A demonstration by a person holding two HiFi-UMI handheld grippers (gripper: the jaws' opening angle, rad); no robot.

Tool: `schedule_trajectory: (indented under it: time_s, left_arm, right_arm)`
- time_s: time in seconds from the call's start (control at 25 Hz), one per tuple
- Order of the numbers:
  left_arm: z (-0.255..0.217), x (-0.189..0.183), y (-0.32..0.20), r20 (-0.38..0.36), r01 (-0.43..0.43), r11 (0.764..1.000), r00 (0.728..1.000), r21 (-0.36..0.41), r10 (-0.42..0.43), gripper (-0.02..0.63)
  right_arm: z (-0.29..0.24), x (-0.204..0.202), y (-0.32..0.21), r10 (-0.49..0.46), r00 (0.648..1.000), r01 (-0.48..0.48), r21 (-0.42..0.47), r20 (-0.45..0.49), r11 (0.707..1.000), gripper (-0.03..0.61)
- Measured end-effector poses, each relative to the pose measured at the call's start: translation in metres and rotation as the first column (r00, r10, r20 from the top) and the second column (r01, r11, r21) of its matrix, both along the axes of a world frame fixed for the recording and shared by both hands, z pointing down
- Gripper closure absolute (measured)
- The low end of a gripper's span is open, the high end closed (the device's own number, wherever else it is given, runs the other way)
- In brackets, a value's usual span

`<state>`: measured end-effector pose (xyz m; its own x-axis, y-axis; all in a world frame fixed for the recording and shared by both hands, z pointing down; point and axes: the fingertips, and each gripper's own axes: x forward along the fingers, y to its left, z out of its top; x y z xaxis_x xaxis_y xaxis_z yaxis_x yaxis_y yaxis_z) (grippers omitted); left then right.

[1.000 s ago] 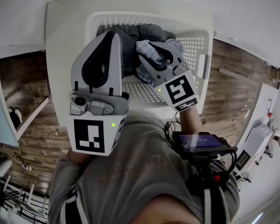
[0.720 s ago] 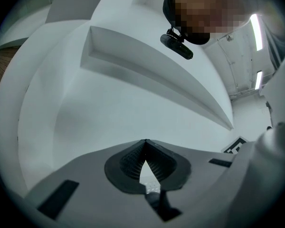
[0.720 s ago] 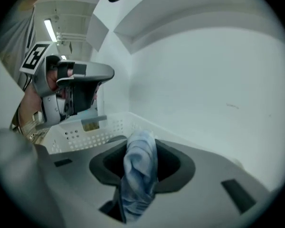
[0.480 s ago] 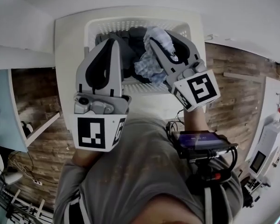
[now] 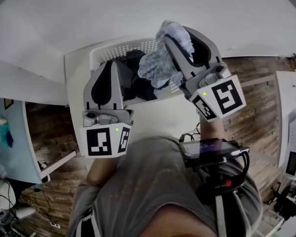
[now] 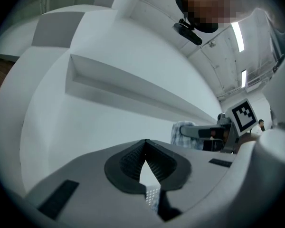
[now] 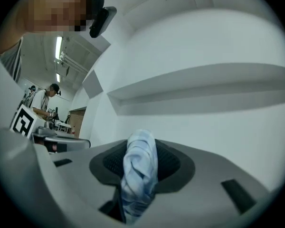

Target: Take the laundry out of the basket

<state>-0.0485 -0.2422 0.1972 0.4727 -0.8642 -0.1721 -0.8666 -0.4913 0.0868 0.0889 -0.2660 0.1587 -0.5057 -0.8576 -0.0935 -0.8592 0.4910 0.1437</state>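
Right gripper view: blue-white cloth [image 7: 138, 175] clamped in right hand-held gripper [image 7: 141, 144], above basket [image 5: 75, 85].

Head cam looks steeply down at basket [image 5: 81, 65], my L gripper [image 5: 113, 68] & R gripper [image 5: 180, 41] close under it. Each gripper cam faces along own jaws, v. near (laundry [image 7: 138, 175] fills R's centre), up at same wall ledge [image 6: 133, 87]; each catches other gripper at frame edge.
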Motion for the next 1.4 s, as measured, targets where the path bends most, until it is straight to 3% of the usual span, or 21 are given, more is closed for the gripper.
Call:
schedule_trajectory:
  time_s: [0.16, 0.36, 0.56, 0.76, 1.0, 1.4]
  left_arm:
    - [-0.017, 0.023, 0.013, -0.010, -0.036, 0.999, 0.999, 0.040, 0.037, 0.606]
    - [-0.010, 0.012, 0.012, -0.040, -0.078, 0.996, 0.996, 0.046, 0.080, 0.606]
    - [-0.018, 0.067, 0.033, -0.033, -0.179, 0.982, 0.983, 0.059, 0.181, 0.606]
    - [-0.024, 0.100, 0.045, -0.025, -0.240, 0.968, 0.970, 0.077, 0.242, 0.606]
    - [-0.018, 0.121, 0.058, 0.011, -0.286, 0.957, 0.958, 0.051, 0.286, 0.606]
    - [-0.012, 0.136, 0.059, 0.053, -0.282, 0.959, 0.958, 0.014, 0.281, 0.606]
  right_arm:
    - [-0.053, 0.039, 0.032, 0.061, 0.998, -0.064, 0.109, 0.025, 0.992, 0.439]
    - [-0.085, 0.048, 0.054, 0.156, 0.988, -0.156, 0.191, 0.014, 0.969, 0.439]
    - [-0.101, 0.109, 0.098, 0.279, 0.960, -0.273, 0.217, 0.003, 0.937, 0.437]
    - [-0.074, 0.138, 0.116, 0.326, 0.945, -0.321, 0.167, -0.004, 0.932, 0.437]
    - [-0.005, 0.147, 0.126, 0.331, 0.944, -0.331, 0.031, 0.007, 0.943, 0.436]
    - [0.110, 0.156, 0.129, 0.324, 0.946, -0.321, -0.129, 0.002, 0.938, 0.431]
